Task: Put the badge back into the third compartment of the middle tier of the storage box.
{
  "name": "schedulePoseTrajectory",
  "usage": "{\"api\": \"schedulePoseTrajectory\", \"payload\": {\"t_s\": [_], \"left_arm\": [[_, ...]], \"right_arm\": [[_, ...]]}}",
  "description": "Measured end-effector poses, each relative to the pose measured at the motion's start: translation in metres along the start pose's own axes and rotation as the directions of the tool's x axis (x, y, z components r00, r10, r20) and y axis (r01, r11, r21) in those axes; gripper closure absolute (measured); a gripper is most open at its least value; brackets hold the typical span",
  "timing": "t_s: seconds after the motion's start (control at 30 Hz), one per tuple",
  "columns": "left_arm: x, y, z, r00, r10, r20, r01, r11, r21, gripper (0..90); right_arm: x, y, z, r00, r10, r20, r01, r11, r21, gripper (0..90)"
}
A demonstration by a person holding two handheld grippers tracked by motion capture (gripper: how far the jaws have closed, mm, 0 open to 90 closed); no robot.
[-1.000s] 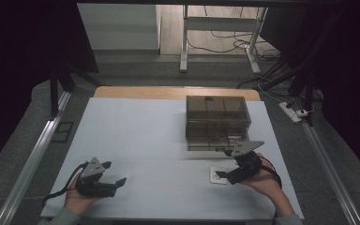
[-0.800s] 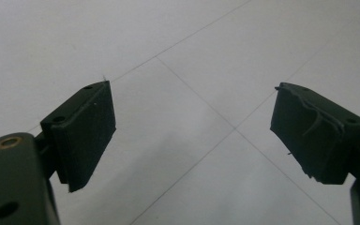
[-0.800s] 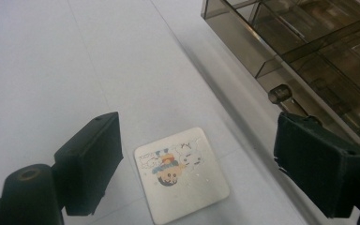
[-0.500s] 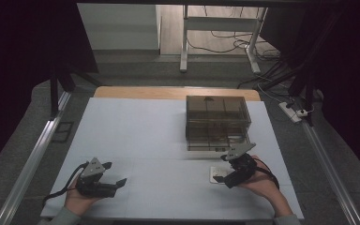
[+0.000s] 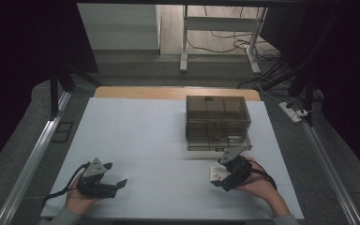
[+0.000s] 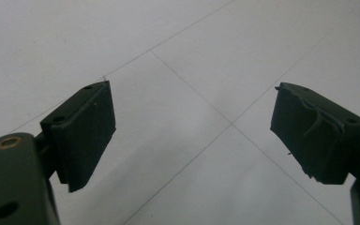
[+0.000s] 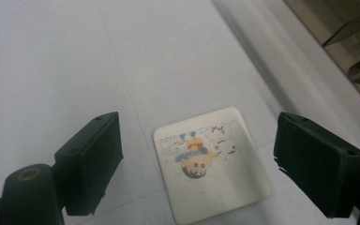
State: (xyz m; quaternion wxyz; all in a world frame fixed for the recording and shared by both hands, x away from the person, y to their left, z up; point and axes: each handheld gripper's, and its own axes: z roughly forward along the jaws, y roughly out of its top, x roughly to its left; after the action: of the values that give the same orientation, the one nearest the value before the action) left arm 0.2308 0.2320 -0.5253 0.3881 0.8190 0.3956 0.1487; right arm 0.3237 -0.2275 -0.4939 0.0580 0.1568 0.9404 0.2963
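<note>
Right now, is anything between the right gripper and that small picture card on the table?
Nothing visible. The right gripper hangs open over the card, which lies flat on the white table, bare between the jaws. The tinted drawer box stands beyond it.

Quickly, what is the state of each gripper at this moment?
Left gripper: open, holding nothing.
Right gripper: open, holding nothing, jaws on either side of the small picture card lying on the table.

We see a small white square card [image 7: 212, 165] with rounded corners and a colourful cartoon print, lying flat on the white table, near a smoky transparent drawer box [image 5: 218, 123].
</note>
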Motion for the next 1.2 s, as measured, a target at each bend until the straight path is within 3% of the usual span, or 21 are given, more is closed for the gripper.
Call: {"api": "schedulePoseTrajectory", "payload": {"t_s": [0.47,0.93,1.0,1.1,1.2], "left_arm": [[0.001,-0.001,0.002,1.0000,-0.001,0.001,0.001,1.0000,0.009,14.0],[0.002,-0.001,0.002,0.9999,-0.006,0.009,0.006,0.9999,0.009,14.0],[0.002,-0.002,0.002,0.9999,-0.006,0.009,0.006,0.9999,0.010,14.0],[0.002,-0.002,0.002,0.9999,-0.007,0.010,0.007,0.9999,0.010,14.0],[0.001,-0.002,0.002,0.9999,-0.008,0.009,0.008,0.9999,0.009,14.0]], "right_arm": [[0.001,-0.003,0.014,0.9999,-0.014,0.003,0.014,0.997,0.074,14.5],[-0.004,-0.005,0.020,0.9999,-0.010,0.010,0.009,0.995,0.102,15.0],[-0.004,-0.005,0.019,0.9999,-0.001,0.011,0.000,0.995,0.104,18.7],[-0.004,-0.005,0.017,0.9997,-0.022,0.008,0.021,0.995,0.094,31.4],[-0.002,-0.005,0.016,0.9994,-0.034,0.012,0.033,0.995,0.098,32.8]]}}
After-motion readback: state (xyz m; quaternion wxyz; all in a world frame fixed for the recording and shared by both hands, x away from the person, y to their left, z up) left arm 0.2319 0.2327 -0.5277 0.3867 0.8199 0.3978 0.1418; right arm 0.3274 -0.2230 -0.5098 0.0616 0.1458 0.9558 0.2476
